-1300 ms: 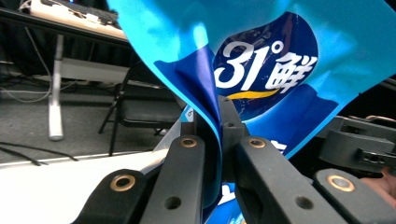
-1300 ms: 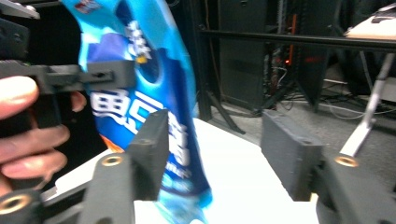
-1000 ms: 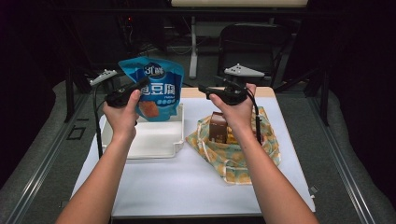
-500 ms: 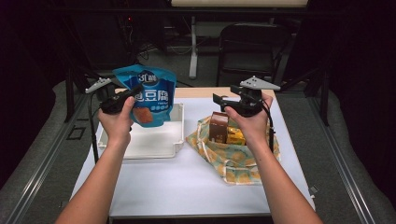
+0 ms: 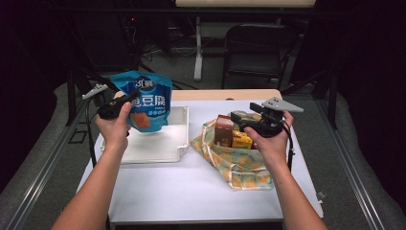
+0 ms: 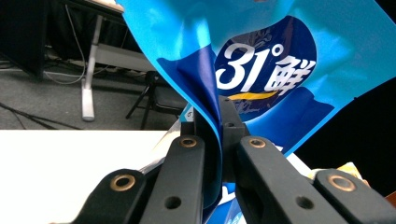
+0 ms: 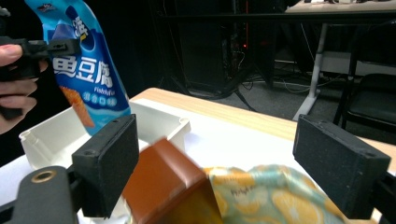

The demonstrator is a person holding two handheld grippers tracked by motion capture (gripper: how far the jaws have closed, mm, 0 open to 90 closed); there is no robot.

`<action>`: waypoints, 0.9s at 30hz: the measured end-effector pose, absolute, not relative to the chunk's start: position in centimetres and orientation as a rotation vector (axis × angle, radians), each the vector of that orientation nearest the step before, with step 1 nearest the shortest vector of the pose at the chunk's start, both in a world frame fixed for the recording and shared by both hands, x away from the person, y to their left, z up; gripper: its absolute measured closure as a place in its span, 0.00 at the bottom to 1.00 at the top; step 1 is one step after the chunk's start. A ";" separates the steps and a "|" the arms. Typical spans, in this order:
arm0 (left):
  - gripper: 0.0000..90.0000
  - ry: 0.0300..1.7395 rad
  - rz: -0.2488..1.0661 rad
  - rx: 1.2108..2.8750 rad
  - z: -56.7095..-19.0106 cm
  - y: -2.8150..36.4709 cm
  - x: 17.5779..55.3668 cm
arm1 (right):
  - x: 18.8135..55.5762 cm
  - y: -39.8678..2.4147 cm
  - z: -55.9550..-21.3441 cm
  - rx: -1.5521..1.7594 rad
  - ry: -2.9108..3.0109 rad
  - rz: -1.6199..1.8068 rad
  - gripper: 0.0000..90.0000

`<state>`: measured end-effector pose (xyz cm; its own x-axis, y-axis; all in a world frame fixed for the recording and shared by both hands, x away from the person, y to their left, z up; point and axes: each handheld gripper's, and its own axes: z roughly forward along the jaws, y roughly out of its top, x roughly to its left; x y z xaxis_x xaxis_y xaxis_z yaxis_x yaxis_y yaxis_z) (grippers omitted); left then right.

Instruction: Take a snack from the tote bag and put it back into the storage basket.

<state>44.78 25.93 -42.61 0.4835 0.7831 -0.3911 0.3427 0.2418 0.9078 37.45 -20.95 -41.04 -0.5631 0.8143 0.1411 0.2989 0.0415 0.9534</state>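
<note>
My left gripper [image 5: 132,95] is shut on the edge of a blue snack bag [image 5: 146,102], which hangs upright over the white tray [image 5: 158,148]. In the left gripper view the black jaws [image 6: 212,122] pinch the bag's folded blue film [image 6: 266,65]. My right gripper [image 5: 236,117] hovers over a patterned cloth bag [image 5: 239,166] that holds a brown carton [image 5: 223,130] and a yellow box [image 5: 241,140]. Its jaws have just been opening. Its wide-apart pads [image 7: 108,163] touch nothing, and the carton [image 7: 168,186] sits low between them.
The white table [image 5: 191,187] has a wooden strip [image 5: 225,94] along its far edge. A black chair [image 5: 258,48] and desk legs stand on the dark floor behind. Metal rails run down both sides of the table.
The hands have drawn apart. The left one carried the blue bag left and lower over the tray. The right one moved right and down beside the cloth bag.
</note>
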 end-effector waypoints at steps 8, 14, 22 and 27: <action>1.00 1.090 0.386 1.347 -43.8 27.2 45.8 | 35.7 -22.4 -43.5 1.164 1.882 1.498 0.15; 1.00 1.095 0.373 1.322 -44.6 28.2 46.4 | 35.0 -22.9 -45.0 1.192 1.887 1.488 0.15; 1.00 1.087 0.365 1.323 -45.9 29.6 47.2 | 34.2 -23.6 -47.0 1.235 1.875 1.511 0.16; 1.00 1.108 0.368 1.328 -46.7 30.2 47.2 | 34.2 -23.7 -47.5 1.251 1.883 1.493 0.16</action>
